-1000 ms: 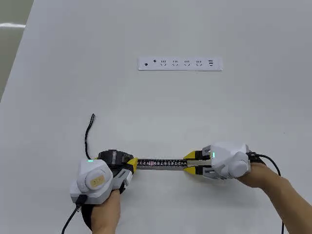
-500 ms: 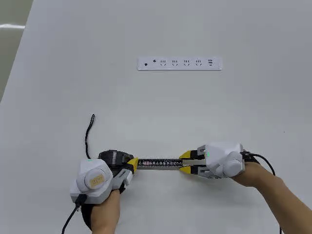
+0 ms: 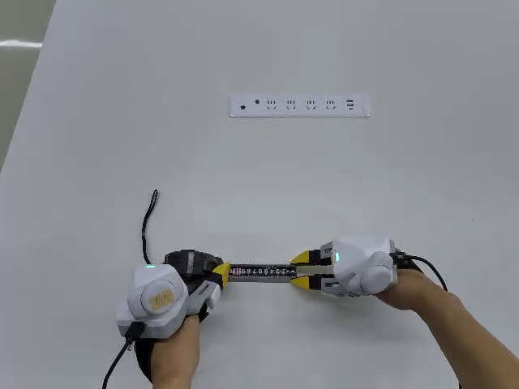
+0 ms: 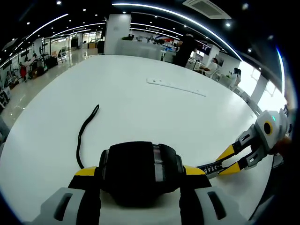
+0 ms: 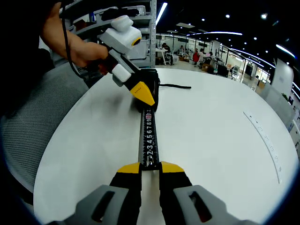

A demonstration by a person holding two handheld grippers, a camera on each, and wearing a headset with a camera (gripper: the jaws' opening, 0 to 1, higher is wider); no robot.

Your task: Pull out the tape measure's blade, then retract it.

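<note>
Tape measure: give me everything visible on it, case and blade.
The tape measure has a black, plastic-looking case with a black wrist cord trailing away across the white table. The left gripper is clamped on the case's sides. The blade, dark with pale numbers, is pulled out straight, low over the table, its end pinched by the right gripper.

Blade [image 5: 149,136] tip hidden in R gripper [image 5: 150,165] jaws

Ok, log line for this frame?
left gripper: shut on tape measure case | right gripper: shut on blade | blade: partly out, straight between grippers
</note>
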